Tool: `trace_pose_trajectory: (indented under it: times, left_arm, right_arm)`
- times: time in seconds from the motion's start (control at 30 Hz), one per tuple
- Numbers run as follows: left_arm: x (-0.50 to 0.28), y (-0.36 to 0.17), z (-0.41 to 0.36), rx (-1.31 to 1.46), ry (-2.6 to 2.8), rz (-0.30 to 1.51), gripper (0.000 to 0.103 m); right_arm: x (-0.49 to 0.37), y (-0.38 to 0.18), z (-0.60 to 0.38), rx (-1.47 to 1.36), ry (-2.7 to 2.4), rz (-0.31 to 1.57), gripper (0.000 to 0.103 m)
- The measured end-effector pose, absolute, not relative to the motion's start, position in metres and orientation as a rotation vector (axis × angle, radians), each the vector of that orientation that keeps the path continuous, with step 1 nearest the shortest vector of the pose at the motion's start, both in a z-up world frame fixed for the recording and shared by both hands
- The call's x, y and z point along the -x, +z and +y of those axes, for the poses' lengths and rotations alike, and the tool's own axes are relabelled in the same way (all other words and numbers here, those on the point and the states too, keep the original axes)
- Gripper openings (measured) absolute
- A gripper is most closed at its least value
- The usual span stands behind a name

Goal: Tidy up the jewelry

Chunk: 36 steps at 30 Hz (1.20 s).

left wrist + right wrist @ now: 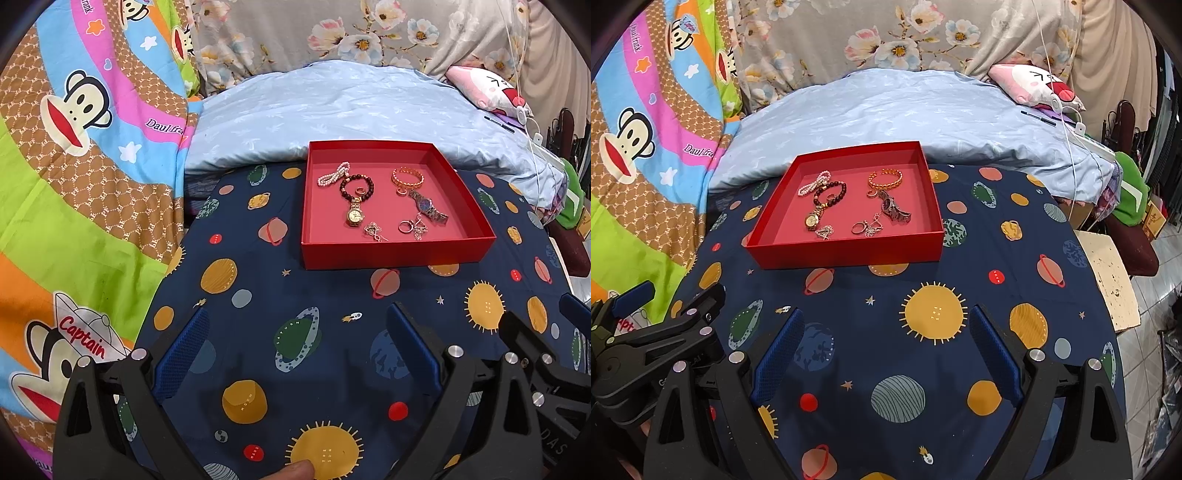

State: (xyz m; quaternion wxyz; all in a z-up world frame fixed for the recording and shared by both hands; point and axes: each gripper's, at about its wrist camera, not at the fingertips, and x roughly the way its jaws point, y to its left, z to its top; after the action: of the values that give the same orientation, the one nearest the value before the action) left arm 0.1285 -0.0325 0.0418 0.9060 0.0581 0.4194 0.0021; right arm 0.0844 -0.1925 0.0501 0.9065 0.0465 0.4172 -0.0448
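A shallow red box (391,254) (846,254) sits on a navy planet-print cloth, ahead of both grippers. Inside lie a white pearl bracelet (334,174) (814,184), a dark bead bracelet (356,186) (830,194), a gold watch (354,213) (812,218), a gold chain bangle (407,176) (885,178), a silver watch with blue dial (427,206) (894,211), rings (404,226) (857,227) and thin chains (373,232). My left gripper (299,326) is open and empty, short of the box. My right gripper (886,325) is open and empty too.
A pale blue quilt (351,107) lies behind the box. A monkey-print blanket (74,147) covers the left side. A pink cartoon pillow (1034,86) and white cables (1071,122) lie at the back right. A worn white stool (1115,280) stands beyond the cloth's right edge.
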Motion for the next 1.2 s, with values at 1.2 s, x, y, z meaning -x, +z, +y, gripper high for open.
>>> trace_pose_trajectory:
  times: [1.2]
  left_arm:
    - [-0.1229, 0.0385, -0.0258, -0.1, 0.021, 0.881, 0.094]
  right_arm:
    - [-0.0779, 0.0467, -0.1873, -0.093, -0.093, 0.867, 0.088]
